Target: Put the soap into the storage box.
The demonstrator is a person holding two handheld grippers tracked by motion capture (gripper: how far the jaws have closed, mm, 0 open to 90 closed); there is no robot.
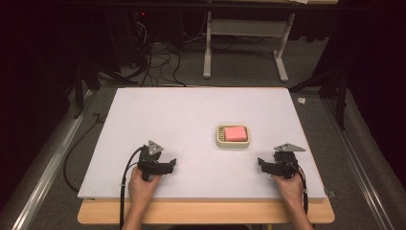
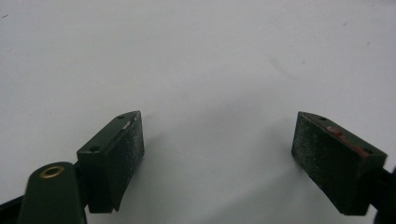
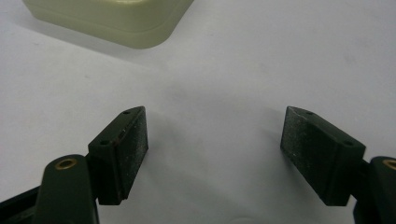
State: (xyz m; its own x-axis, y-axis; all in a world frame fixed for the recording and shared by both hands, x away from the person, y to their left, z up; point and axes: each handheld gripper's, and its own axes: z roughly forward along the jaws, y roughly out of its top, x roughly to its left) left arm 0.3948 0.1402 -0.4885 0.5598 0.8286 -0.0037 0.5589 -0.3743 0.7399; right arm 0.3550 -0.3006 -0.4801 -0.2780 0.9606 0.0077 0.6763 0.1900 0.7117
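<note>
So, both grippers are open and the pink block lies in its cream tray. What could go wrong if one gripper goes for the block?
1. The pink block sits low inside the cream tray, so the jaws may catch the rim, not the block.
2. The tray looks light and may slide on the smooth white table.
3. The right gripper is nearer; the left gripper would have a longer reach.

White table (image 1: 191, 115); soap dish (image 1: 232, 136)
</note>
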